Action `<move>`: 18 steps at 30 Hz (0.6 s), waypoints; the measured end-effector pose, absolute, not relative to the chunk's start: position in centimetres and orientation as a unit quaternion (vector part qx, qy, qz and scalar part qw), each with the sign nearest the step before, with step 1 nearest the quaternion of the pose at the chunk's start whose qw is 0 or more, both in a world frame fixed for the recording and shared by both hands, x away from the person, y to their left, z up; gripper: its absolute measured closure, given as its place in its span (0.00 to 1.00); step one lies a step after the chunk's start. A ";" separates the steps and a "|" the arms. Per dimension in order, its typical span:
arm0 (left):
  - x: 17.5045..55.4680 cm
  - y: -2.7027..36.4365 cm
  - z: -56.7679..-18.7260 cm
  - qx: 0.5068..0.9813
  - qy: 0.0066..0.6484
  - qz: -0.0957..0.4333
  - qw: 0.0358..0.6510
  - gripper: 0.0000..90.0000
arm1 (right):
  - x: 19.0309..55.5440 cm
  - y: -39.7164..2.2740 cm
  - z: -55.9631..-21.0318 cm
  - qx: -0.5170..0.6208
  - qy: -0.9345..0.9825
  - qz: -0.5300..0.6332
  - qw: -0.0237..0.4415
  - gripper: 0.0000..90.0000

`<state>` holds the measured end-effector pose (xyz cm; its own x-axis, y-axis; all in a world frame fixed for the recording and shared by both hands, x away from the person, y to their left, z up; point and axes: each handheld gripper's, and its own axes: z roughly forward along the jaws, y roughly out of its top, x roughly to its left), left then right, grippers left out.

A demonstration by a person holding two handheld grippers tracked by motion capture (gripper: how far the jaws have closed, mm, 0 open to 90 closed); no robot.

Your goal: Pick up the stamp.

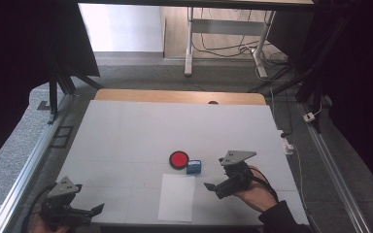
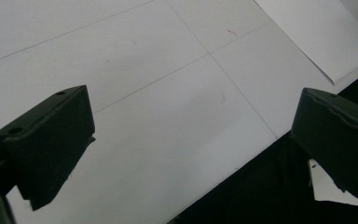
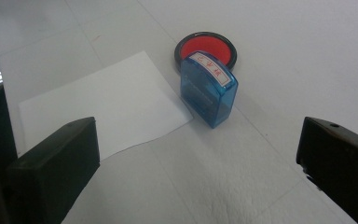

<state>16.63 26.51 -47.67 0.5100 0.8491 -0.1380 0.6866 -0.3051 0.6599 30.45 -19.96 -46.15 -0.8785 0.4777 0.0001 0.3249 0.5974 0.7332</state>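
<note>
On the white table, a blue stamp stands upright just beside a round red ink pad, at the far corner of a sheet of paper. The right gripper hovers near the stamp, pointing toward it with its jaws spread wide and nothing between them. The left gripper sits at the near left edge of the table, well apart from the stamp, jaws likewise spread and holding nothing above the bare surface.
</note>
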 end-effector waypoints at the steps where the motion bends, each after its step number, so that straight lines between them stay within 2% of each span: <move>1: 16.6 26.5 -47.7 0.799 0.481 0.119 0.341 0.00 | 30.7 -19.8 -46.2 0.220 0.891 0.385 0.098 0.00; 7: 16.7 26.5 -47.7 0.799 0.481 0.118 0.340 0.00 | 32.0 -19.1 -46.4 0.213 0.899 0.373 0.084 0.00; 18: 16.7 26.5 -47.7 0.800 0.481 0.117 0.340 0.00 | 33.9 -17.5 -47.1 0.191 0.912 0.351 0.090 0.00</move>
